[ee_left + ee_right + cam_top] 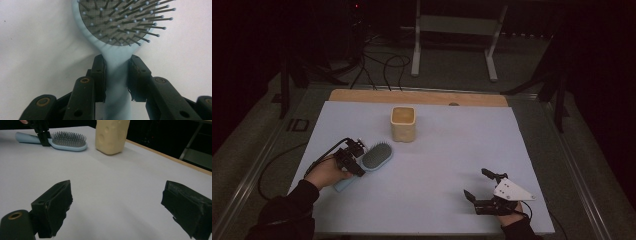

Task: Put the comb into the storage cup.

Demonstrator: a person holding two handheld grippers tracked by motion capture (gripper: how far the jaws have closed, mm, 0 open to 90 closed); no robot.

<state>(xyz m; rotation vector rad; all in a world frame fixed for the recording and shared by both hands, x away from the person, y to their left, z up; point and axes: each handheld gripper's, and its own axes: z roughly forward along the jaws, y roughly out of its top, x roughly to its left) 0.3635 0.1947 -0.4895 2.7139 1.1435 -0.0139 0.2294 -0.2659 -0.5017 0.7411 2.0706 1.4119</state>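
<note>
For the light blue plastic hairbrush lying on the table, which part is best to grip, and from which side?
Grip the light blue plastic hairbrush at its narrow neck, just below the bristled head, coming from above. It lies flat with bristles up, so only the slim handle fits between jaws. The left hand-held gripper is already closed there, a pad on each side.

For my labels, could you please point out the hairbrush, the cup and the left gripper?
hairbrush (377, 156), high view, on the bristle pad.
cup (403, 131), high view, on its front wall.
left gripper (117, 72), left gripper view, midway between the fingertips at the brush's neck.
</note>
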